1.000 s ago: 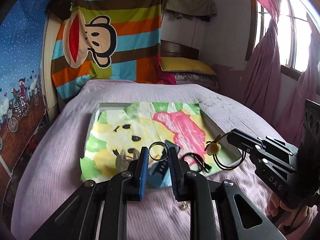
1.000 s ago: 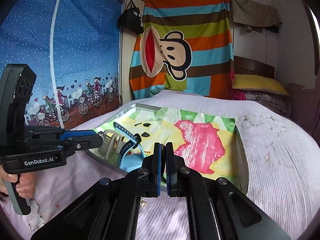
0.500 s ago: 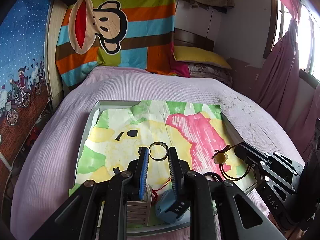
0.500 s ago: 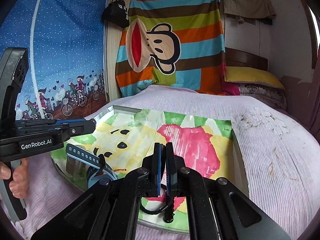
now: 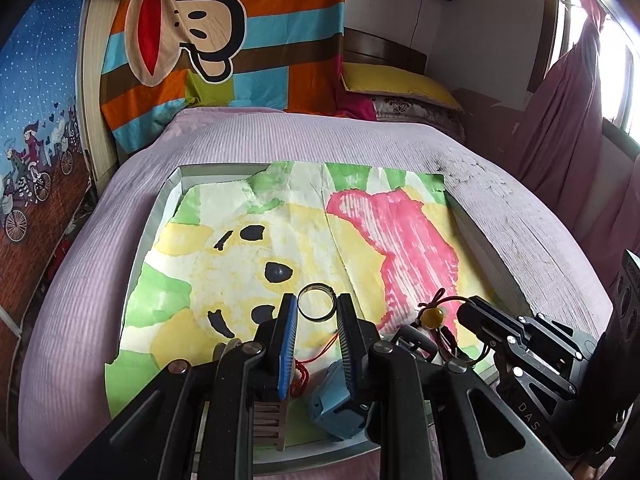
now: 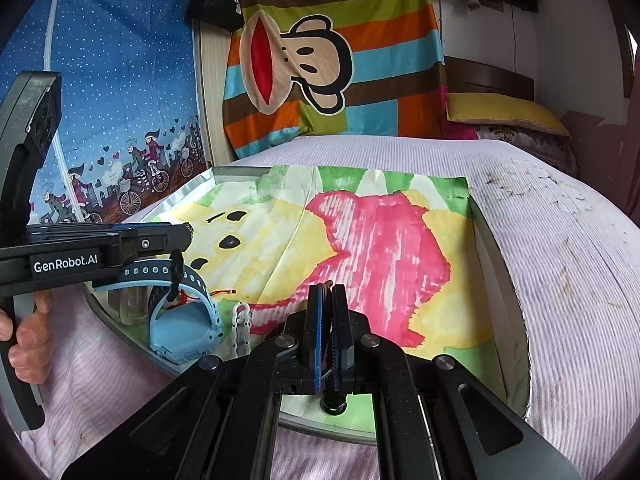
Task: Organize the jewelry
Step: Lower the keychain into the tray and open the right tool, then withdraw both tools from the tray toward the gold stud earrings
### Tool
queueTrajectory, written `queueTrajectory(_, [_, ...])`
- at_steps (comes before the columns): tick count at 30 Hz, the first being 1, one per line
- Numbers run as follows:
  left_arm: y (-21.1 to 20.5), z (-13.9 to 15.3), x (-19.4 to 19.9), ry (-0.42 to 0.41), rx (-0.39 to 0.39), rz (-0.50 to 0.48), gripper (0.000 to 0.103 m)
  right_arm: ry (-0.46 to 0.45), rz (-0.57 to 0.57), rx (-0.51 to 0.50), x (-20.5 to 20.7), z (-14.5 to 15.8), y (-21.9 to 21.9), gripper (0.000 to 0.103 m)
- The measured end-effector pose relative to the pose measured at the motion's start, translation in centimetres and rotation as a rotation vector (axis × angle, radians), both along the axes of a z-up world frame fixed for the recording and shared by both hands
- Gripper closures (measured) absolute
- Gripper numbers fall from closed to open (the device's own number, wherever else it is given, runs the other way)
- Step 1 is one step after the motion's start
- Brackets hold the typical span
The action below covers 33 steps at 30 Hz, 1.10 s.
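Observation:
My left gripper [image 5: 317, 307] is shut on a thin metal ring [image 5: 317, 307] and holds it above the near part of a tray [image 5: 160, 208] lined with painted paper. My right gripper [image 6: 327, 300] is shut on a dark cord necklace with a yellow bead [image 5: 433, 314]; the cord [image 6: 327, 344] runs between its fingers. In the left wrist view my right gripper [image 5: 466, 312] is at the tray's near right. A blue watch [image 6: 180, 320], a red string [image 5: 304, 372] and a wooden comb-like piece [image 5: 270, 420] lie at the tray's near edge.
The tray [image 6: 504, 280] rests on a pink-striped bed [image 5: 360, 140]. A white beaded piece [image 6: 241, 328] lies beside the watch. Pillows [image 5: 396, 88] and a striped monkey blanket [image 5: 224, 40] are at the far end. A pink curtain [image 5: 568, 120] hangs at right.
Both grippers have moved forward over the tray with the ring and the necklace still held. The watch and the tray's near edge now lie below and behind the fingertips.

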<state>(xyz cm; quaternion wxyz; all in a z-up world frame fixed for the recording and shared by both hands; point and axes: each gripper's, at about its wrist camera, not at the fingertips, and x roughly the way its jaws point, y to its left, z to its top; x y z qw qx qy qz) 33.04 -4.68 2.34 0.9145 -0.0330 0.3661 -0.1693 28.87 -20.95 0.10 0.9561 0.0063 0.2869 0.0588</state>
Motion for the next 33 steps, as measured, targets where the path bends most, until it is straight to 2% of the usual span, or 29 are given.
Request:
queueTrajectory(9, [0.2, -0.2, -0.5, -0.013, -0.014, 0.021, 0.082, 0.012, -0.002, 0.009, -0.5, -0.3, -0.3, 0.099])
queueTrajectory(11, [0.4, -0.1, -0.6, -0.017, -0.019, 0.029, 0.074, 0.013, -0.001, 0.009, -0.5, -0.2, -0.3, 0.098])
queueTrajectory(13, [0.6, 0.0, -0.9, -0.031, -0.03, 0.038, 0.052, 0.009, 0.0, 0.009, -0.6, -0.2, -0.3, 0.097])
queueTrajectory(15, [0.7, 0.1, -1.4, -0.053, -0.035, 0.046, 0.046, 0.007, -0.001, 0.01, -0.8, -0.1, -0.3, 0.093])
queueTrajectory(17, [0.9, 0.0, -1.6, -0.061, -0.033, 0.046, 0.046, 0.003, 0.0, 0.01, -1.0, 0.0, -0.3, 0.082])
queueTrajectory(20, [1.2, 0.0, -2.1, -0.076, -0.039, 0.057, 0.042, -0.019, -0.007, 0.006, -1.4, 0.3, -0.3, 0.073])
queueTrajectory(30, [2.7, 0.6, -5.1, -0.208, -0.059, 0.112, 0.01, -0.127, -0.046, 0.034, -4.2, 1.9, -1.2, 0.047])
queueTrajectory(33, [3.1, 0.9, -6.4, -0.258, -0.05, 0.138, 0.005, -0.176, -0.066, 0.047, -5.4, 2.3, -1.5, 0.034])
